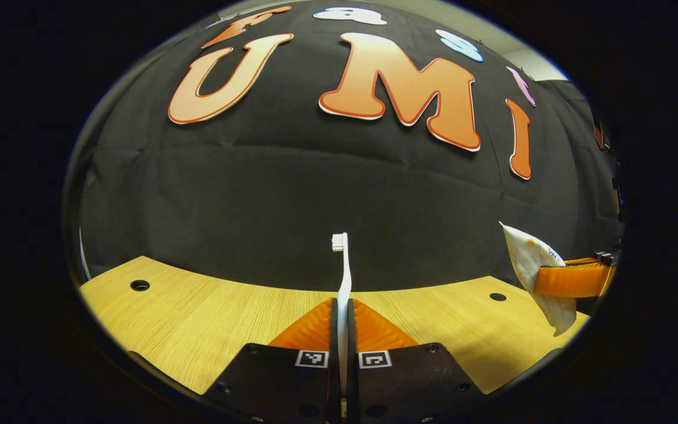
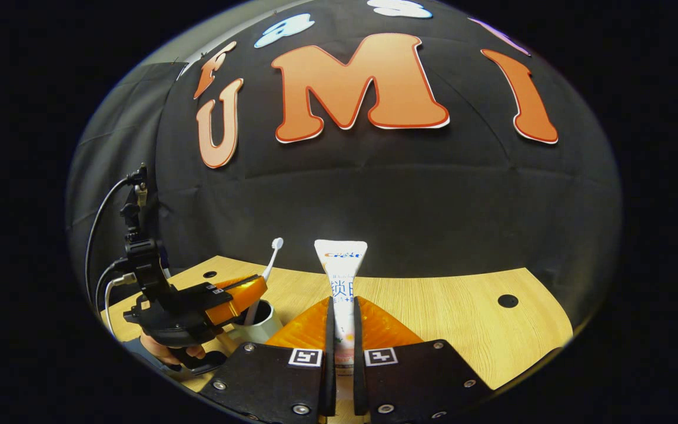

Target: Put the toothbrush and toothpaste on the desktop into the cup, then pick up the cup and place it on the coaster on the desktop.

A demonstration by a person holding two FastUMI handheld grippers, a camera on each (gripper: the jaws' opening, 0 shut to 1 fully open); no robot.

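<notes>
My left gripper (image 1: 342, 303) is shut on a white toothbrush (image 1: 344, 271), which stands upright with its bristles on top. In the right gripper view, that left gripper (image 2: 256, 290) holds the toothbrush (image 2: 271, 259) over a white cup (image 2: 263, 323) at the table's left, and the handle's lower end dips into the cup's mouth. My right gripper (image 2: 342, 301) is shut on a white toothpaste tube (image 2: 341, 265), held upright above the wooden desktop (image 2: 445, 318) to the right of the cup. The left gripper view shows that right gripper (image 1: 542, 281) and the tube (image 1: 530, 253) at its far right.
The wooden desktop (image 1: 198, 312) has small round holes (image 1: 139, 285) near its back corners. Black cloth walls the booth behind it. A hand (image 2: 168, 353) holds the left gripper's black body, from which cables (image 2: 95, 235) rise at the left.
</notes>
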